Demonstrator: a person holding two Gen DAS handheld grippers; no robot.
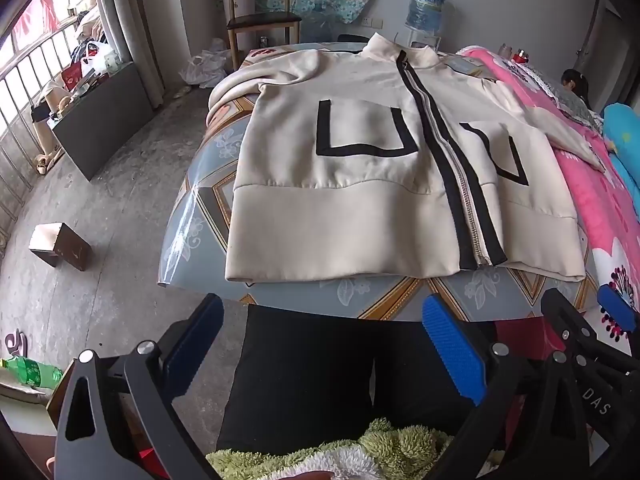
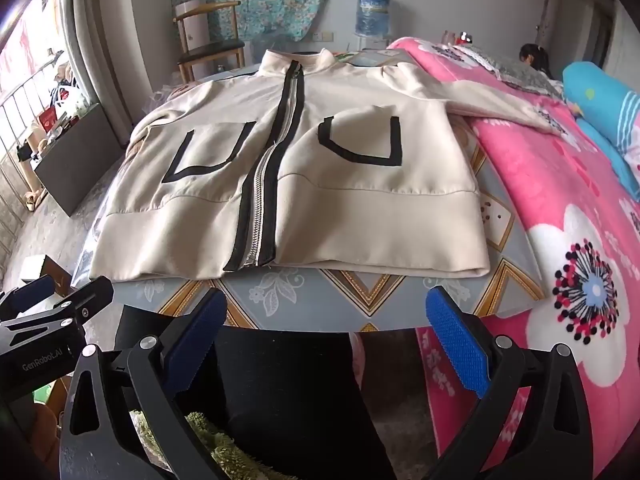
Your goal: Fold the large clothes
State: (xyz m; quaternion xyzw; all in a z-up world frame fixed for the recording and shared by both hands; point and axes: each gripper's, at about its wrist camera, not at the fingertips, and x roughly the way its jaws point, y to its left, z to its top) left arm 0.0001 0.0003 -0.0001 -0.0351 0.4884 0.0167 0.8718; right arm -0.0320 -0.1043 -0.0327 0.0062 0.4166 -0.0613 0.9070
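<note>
A cream zip-up jacket (image 1: pixel 360 200) with black trim and two black U-shaped pocket outlines lies flat, front up and zipped, on a patterned table (image 1: pixel 208 216). It also shows in the right wrist view (image 2: pixel 320 208). Its right sleeve (image 2: pixel 500 104) lies out over the pink blanket. My left gripper (image 1: pixel 320 344) is open and empty, held below the table's near edge, short of the hem. My right gripper (image 2: pixel 328 336) is open and empty too, at the same near edge. The right gripper's fingers (image 1: pixel 616 308) show at the right of the left wrist view.
A pink flowered blanket (image 2: pixel 580 220) covers a bed at the table's right, with a blue pillow (image 2: pixel 608 104) and a person's head (image 2: pixel 534 58) beyond. A wooden chair (image 1: pixel 260 12) and a water jug (image 1: pixel 426 6) stand behind. A small box (image 1: pixel 60 246) sits on the floor at left.
</note>
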